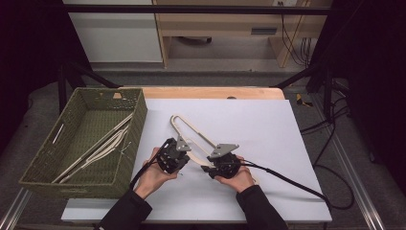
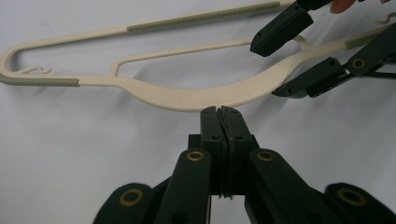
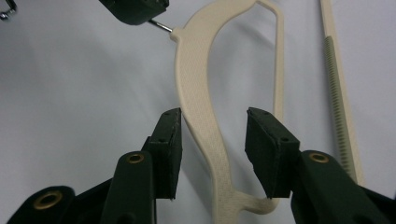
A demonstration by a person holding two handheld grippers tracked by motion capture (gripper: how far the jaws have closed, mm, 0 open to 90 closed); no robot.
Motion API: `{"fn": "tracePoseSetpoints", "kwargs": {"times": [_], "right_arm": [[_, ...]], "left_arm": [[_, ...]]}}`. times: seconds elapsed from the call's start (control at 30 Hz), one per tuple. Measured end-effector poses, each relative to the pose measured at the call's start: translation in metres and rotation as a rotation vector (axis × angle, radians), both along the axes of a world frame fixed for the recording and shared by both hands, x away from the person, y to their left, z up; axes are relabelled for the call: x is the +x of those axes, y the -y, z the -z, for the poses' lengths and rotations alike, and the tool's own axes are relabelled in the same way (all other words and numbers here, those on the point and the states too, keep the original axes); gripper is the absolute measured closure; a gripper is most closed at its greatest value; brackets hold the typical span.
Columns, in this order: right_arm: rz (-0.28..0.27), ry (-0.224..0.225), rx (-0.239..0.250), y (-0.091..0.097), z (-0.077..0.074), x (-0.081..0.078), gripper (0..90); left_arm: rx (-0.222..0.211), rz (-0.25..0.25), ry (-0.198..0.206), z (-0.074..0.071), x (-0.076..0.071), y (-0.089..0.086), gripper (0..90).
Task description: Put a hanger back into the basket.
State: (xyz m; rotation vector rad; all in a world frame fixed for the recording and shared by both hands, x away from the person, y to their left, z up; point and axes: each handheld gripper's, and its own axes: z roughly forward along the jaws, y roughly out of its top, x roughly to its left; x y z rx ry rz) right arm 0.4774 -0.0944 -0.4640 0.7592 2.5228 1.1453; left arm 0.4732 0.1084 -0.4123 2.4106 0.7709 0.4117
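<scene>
One white sheet (image 1: 268,143) covers the wooden table (image 1: 210,92).

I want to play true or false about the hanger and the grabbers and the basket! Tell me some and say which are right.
1. The cream hanger lies on the white sheet. True.
2. The right gripper is squeezing the hanger tight. False: its jaws stand either side of the hanger, with gaps.
3. The left gripper is shut. True, at the hanger's hook stem.
4. The green basket has nothing in it. False: more hangers lie inside.
5. The basket is at the table's right. False: it's at the left.
</scene>
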Motion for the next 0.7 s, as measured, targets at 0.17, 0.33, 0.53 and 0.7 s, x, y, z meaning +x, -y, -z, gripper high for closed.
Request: {"fn": "tracePoseSetpoints", "kwargs": {"times": [0.17, 0.33, 0.53, 0.7], "right_arm": [[-0.031, 0.014, -0.05, -0.005, 0.002, -0.001, 70.3], [-0.05, 0.037, -0.076, -0.006, 0.001, -0.002, 72.8], [-0.061, 0.066, -0.085, -0.004, -0.002, -0.005, 74.5], [-0.087, 0.111, -0.065, 0.004, -0.016, -0.01, 78.8]], "left_arm": [[-0.007, -0.005, 0.01, 0.001, -0.001, 0.0, 88.8], [-0.026, -0.007, 0.01, 0.001, -0.001, -0.002, 88.7], [-0.107, 0.019, 0.039, -0.007, -0.004, -0.011, 75.4], [-0.29, 0.015, 0.16, -0.036, -0.019, -0.037, 46.7]]}}
